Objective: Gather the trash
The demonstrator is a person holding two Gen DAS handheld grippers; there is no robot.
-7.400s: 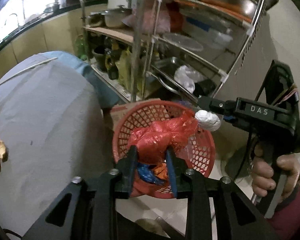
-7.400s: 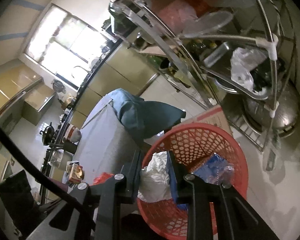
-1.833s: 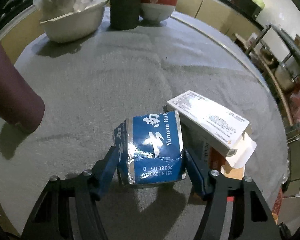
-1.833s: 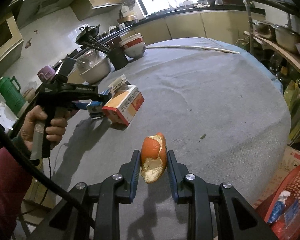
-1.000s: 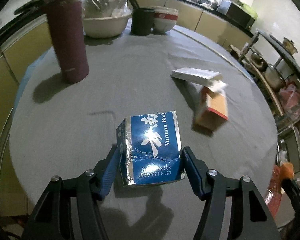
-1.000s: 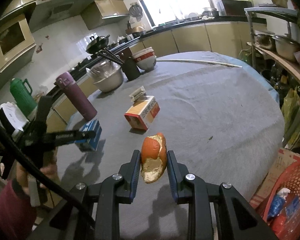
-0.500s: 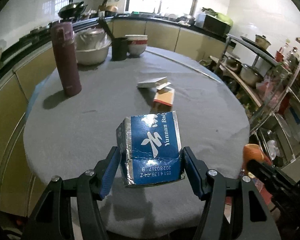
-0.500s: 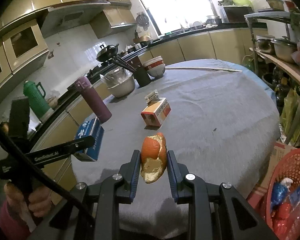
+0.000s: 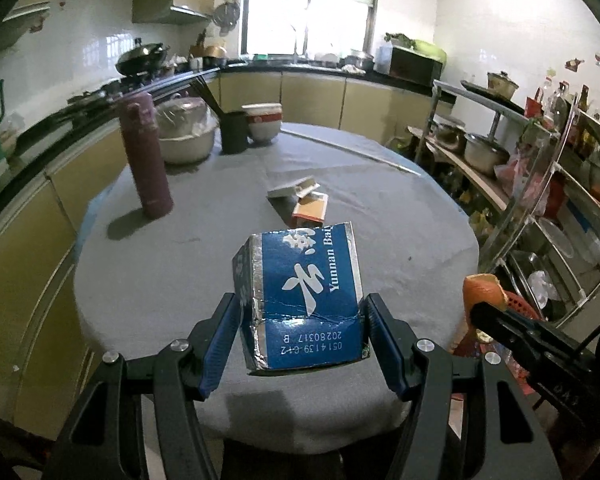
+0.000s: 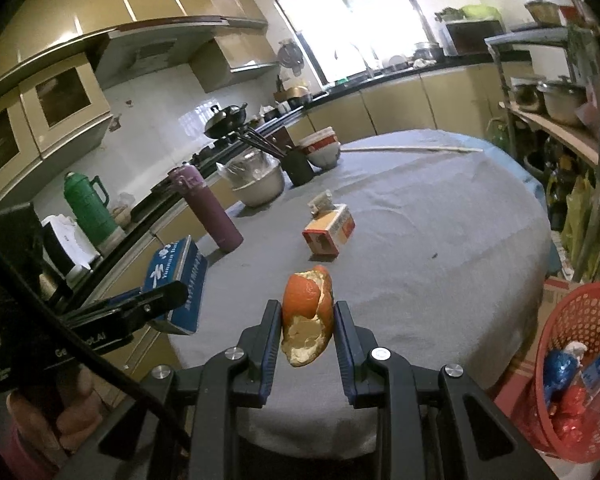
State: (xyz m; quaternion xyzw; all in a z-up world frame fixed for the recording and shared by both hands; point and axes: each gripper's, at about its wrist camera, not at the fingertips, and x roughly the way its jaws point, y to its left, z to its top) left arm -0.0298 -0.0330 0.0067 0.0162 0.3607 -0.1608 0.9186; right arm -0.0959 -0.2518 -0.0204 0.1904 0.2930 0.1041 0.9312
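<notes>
Left wrist view shows the left tool (image 9: 302, 334) clamped on a blue carton (image 9: 306, 296), its pads pressing the two side walls. The carton is held in the air above the near edge of the round grey counter (image 9: 220, 240); its long side runs away from the camera, its printed face is up, and the torn foil end with the date code is nearest the lens. At the right edge of this view only the tip of an orange peel (image 9: 482, 290) shows.

Right wrist view gives the peel (image 10: 308, 316) whole: the right tool (image 10: 307, 330) is nearly closed on it, the peel standing upright between the pads, pale inner side toward the camera. This view alone shows the red basket (image 10: 580, 320) on the floor at the lower right, already holding wrappers, and a hand (image 10: 56, 408) gripping the left tool's handle. An orange-and-white box (image 10: 330, 232) lies farther back on the counter, beside a purple flask (image 10: 210, 210).
</notes>
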